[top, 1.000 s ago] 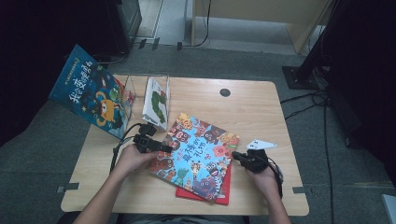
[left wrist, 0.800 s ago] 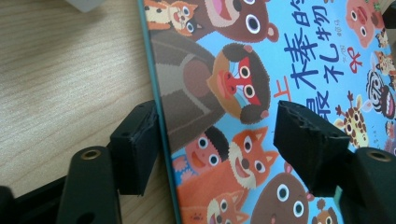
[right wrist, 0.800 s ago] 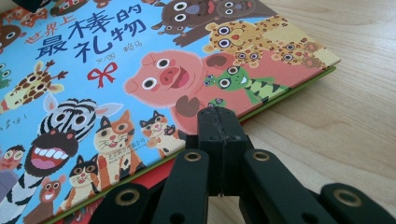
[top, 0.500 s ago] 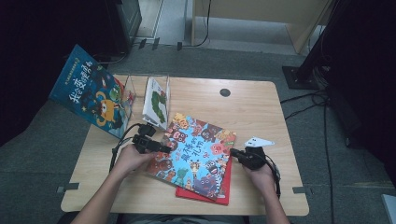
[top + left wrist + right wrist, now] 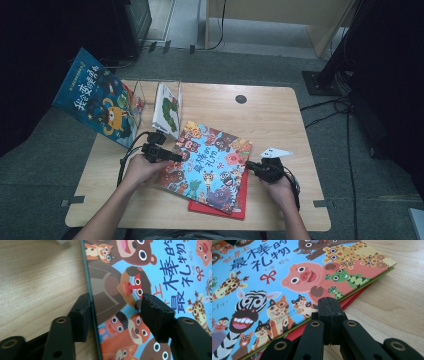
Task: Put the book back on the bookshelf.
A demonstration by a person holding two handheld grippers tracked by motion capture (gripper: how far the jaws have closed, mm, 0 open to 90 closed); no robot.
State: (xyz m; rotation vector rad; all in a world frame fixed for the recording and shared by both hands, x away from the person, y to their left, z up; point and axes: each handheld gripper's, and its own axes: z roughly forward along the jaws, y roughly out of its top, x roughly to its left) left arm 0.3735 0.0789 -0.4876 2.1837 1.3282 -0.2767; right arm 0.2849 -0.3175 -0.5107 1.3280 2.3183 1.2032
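The left gripper (image 5: pixel 113 312) has just been closing, its jaws now straddling the picture book's (image 5: pixel 207 162) edge without pressing. The right gripper (image 5: pixel 329 307) stays clenched at the book's opposite edge; the book has barely shifted on the worktop (image 5: pixel 280 115).

I see the wooden table (image 5: pixel 280 115) on a grey floor (image 5: pixel 55 165). At its far left corner a clear acrylic book stand (image 5: pixel 142 92) holds an upright white book with green leaves (image 5: pixel 167 107). A dark blue picture book (image 5: pixel 97 97) leans tilted against the stand's left side. A small round dark grommet (image 5: pixel 241 99) sits near the far edge.
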